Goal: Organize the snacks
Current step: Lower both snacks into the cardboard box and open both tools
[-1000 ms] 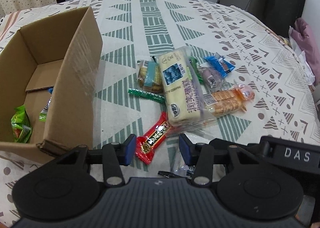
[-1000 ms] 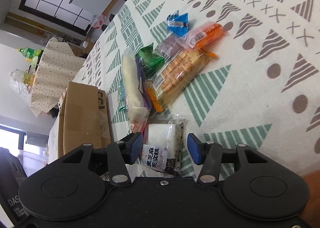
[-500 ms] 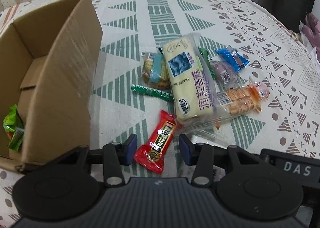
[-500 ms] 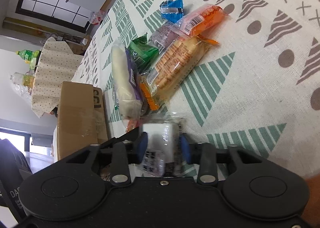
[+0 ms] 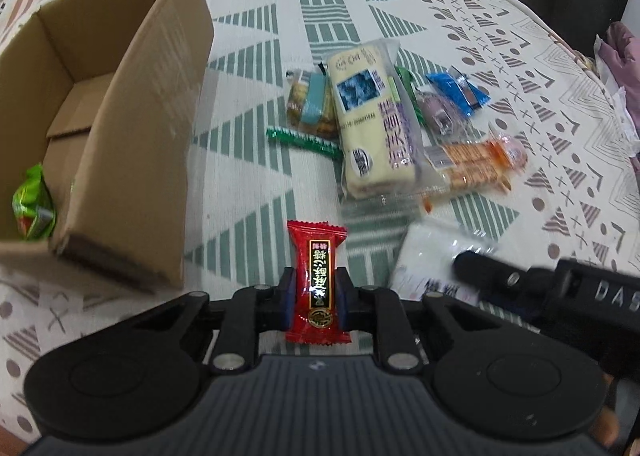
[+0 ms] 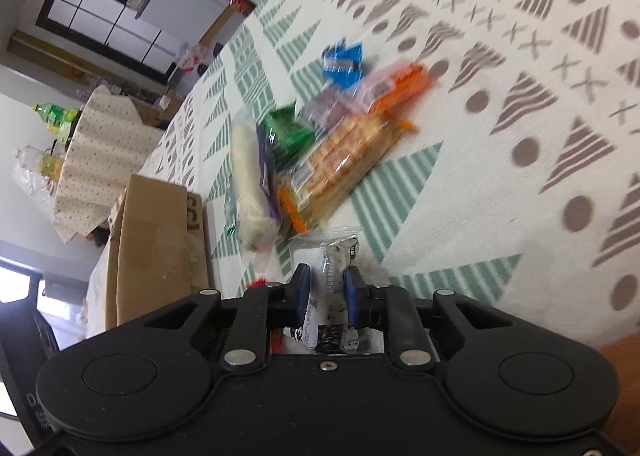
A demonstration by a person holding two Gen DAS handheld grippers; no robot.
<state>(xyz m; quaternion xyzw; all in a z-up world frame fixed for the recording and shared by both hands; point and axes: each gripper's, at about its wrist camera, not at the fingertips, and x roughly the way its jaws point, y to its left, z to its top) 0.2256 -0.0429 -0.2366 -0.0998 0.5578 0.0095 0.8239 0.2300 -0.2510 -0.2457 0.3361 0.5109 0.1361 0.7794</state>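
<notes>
Left gripper (image 5: 315, 294) clamps red candy bar (image 5: 318, 279), lifted beside cardboard box (image 5: 120, 144); right gripper (image 6: 326, 292) pinches white sachet (image 6: 328, 288); green packet (image 5: 32, 208) already inside box; pile of snacks (image 5: 384, 124) on tablecloth (image 5: 500, 40) unsorted; judged early in task.

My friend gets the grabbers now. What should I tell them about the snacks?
Left gripper: shut on the red candy, lifted near the cardboard box.
Right gripper: shut on the white packet.
Done: a green packet is already in the box.
Left on the tablecloth: the long cream cake pack, orange cracker pack, blue wrapper, thin green stick, a cookie pack, a small purple packet and a green packet tucked behind the cake pack.
Next, probably: drop both held snacks in the box, then fetch the rest.
</notes>
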